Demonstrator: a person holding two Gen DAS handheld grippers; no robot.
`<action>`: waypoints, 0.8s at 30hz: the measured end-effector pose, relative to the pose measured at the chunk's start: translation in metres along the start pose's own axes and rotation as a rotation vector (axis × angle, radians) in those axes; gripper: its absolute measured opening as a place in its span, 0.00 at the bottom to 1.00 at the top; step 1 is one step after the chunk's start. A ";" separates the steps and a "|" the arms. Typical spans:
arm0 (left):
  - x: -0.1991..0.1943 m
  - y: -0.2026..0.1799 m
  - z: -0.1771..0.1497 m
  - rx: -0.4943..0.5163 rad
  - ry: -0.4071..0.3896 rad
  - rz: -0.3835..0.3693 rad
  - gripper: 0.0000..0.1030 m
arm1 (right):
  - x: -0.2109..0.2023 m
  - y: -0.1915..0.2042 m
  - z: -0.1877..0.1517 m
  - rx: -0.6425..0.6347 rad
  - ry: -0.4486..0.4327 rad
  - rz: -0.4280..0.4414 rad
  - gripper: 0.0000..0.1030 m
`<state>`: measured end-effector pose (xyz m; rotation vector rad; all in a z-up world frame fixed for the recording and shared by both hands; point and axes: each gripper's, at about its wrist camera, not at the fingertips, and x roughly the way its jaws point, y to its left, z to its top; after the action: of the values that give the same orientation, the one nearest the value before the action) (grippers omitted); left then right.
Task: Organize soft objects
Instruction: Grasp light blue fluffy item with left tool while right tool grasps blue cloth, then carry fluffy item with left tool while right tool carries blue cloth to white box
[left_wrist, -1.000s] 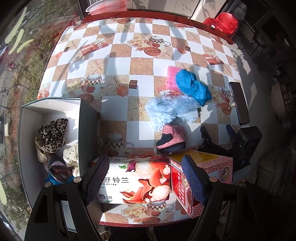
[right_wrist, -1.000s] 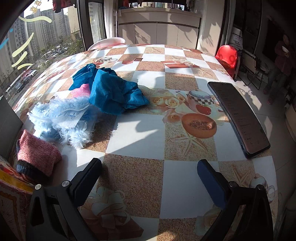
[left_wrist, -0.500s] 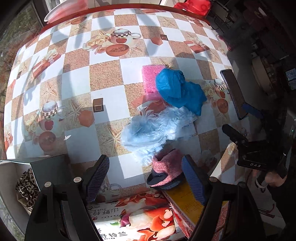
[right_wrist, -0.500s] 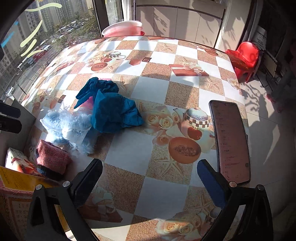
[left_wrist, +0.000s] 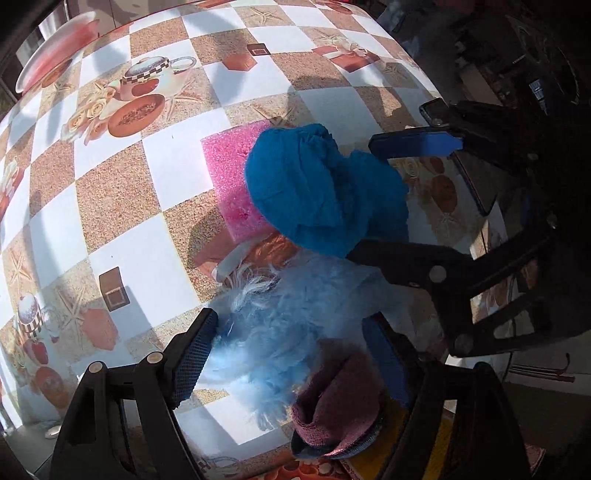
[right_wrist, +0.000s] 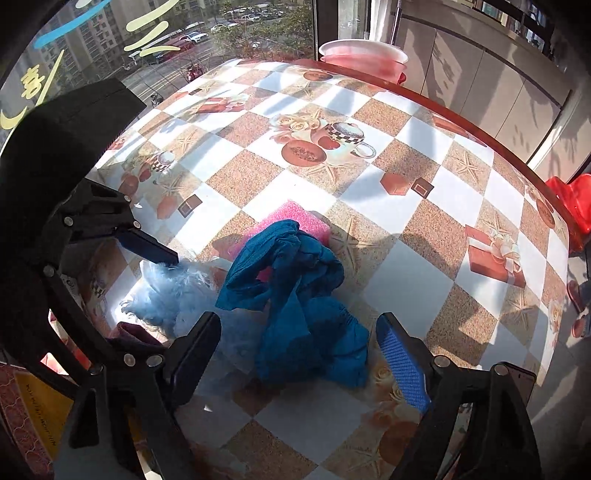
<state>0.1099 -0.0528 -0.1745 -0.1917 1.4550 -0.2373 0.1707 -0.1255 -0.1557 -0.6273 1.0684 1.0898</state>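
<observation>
A crumpled blue cloth lies on a pink sponge. A fluffy light-blue item lies beside them, with a pink knitted piece next to it. My left gripper is open, its jaws either side of the fluffy item and the knitted piece. My right gripper is open, its jaws either side of the blue cloth; it also shows in the left wrist view.
A checkered tablecloth covers the table. A phone lies near the right edge. A red and yellow box stands at the near edge. A pink plate sits at the far rim, a red chair beyond.
Both grippers have moved forward onto the pile: the left from over the box and bin to the fluffy item, the right toward the blue cloth. Both stayed open.
</observation>
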 end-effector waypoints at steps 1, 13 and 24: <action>0.002 -0.001 0.002 0.005 -0.002 -0.008 0.68 | 0.010 0.000 0.002 -0.003 0.037 0.020 0.60; -0.061 0.000 -0.018 -0.074 -0.112 -0.107 0.24 | -0.027 -0.015 -0.012 0.253 -0.017 0.164 0.10; -0.142 -0.014 -0.049 -0.114 -0.194 -0.081 0.24 | -0.119 0.008 -0.072 0.460 -0.021 0.042 0.10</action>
<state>0.0470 -0.0261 -0.0403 -0.3577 1.2701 -0.1962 0.1271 -0.2304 -0.0741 -0.2261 1.2653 0.8425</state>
